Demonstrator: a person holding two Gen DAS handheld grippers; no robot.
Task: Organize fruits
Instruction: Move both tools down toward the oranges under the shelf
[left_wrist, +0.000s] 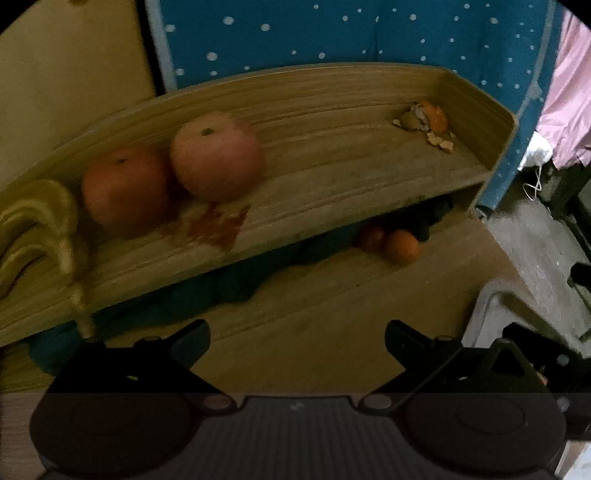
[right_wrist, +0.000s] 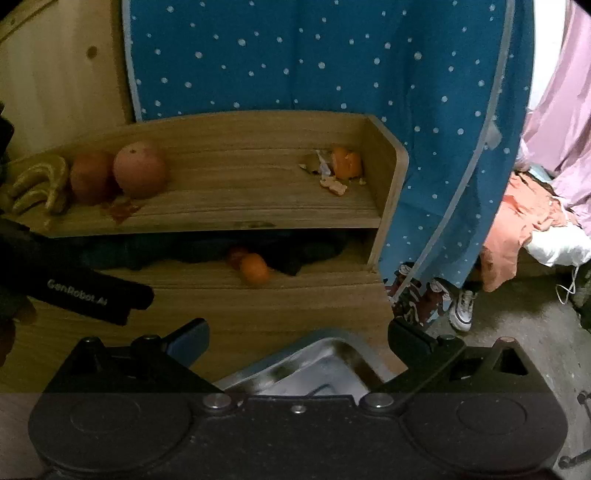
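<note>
Both grippers, left gripper (left_wrist: 297, 338) and right gripper (right_wrist: 298, 338), hang spread and empty; two apples (left_wrist: 218, 157) and bananas (left_wrist: 35, 229) at ten o'clock sit grouped on the shelf (left_wrist: 332, 166), oranges (left_wrist: 400, 245) strayed beneath at one o'clock

apples (right_wrist: 122, 173) on shelf (right_wrist: 236, 206), oranges (right_wrist: 253, 267) beneath

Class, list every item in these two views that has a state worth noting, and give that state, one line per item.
left gripper: open, empty.
right gripper: open, empty, above a metal tray.
two apples: whole, touching, on the upper shelf.
bananas: bunched, at the shelf's left end.
orange peel: torn scraps, at the shelf's right end.
orange: whole, on the lower level beside a darker fruit.
</note>
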